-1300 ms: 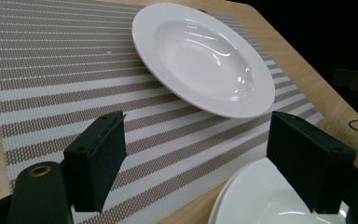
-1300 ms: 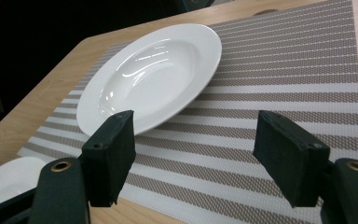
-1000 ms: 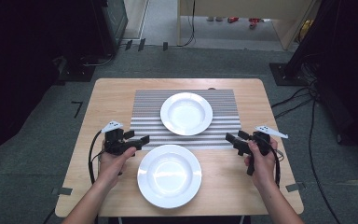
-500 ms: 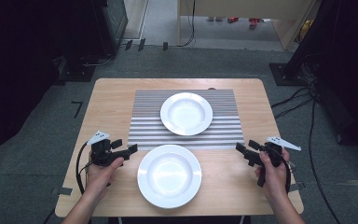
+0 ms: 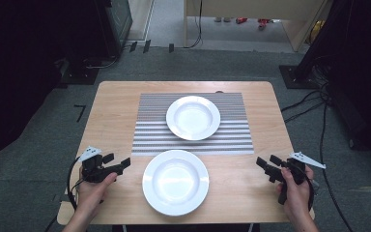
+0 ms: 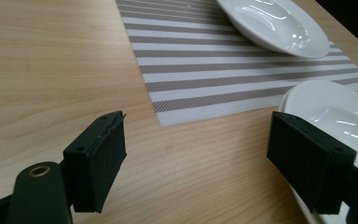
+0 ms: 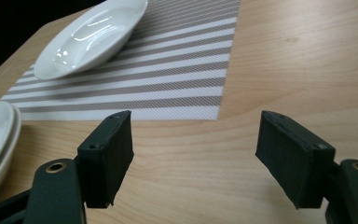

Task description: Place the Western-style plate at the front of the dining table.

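- Left gripper (image 5: 124, 163), jaws apart and empty, flanks the near white plate (image 5: 175, 181).
- Right gripper (image 5: 262, 163), jaws apart and empty, opposite.
- No readable writing on plates or striped mat (image 5: 193, 143).

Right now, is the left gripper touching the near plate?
Apart. In the high view, bare table shows between the left gripper and the near plate. In the left gripper view its open jaws hold nothing, and the plate lies beyond the right-hand jaw.

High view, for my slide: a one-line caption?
Open left gripper and right gripper flank the near plate on the table.
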A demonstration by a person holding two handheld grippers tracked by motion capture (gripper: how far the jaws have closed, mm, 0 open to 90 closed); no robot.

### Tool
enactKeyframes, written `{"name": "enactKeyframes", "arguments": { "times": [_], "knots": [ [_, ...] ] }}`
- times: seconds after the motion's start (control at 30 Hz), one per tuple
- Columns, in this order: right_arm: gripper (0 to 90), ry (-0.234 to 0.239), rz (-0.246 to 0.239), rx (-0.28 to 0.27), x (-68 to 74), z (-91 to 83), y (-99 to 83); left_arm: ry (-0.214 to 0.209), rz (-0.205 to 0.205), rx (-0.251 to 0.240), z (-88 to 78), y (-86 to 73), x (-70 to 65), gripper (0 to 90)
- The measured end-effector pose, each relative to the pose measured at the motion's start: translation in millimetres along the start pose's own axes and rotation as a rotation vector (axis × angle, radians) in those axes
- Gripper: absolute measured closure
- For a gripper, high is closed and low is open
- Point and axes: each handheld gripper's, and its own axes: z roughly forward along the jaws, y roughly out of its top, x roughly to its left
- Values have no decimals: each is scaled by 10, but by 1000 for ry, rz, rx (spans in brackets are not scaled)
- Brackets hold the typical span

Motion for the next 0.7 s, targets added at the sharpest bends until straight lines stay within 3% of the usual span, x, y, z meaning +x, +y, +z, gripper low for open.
{"name": "enactKeyframes", "arguments": {
  "times": [0.07, 0.13, 0.6, 0.7],
  "knots": [
    [273, -41, -29, -4, -75, -50, -50, 15, -6, -1, -41, -41, 42, 197],
    [273, -53, -31, -3, -101, -67, -68, 33, -4, -1, -73, -84, 81, 197],
    [265, -144, 21, -7, -447, -370, -253, 130, -30, 3, -258, -266, 350, 196],
    [258, -173, 14, 1, -496, -398, -292, 177, -24, -2, -304, -302, 418, 196]
  ]
}}
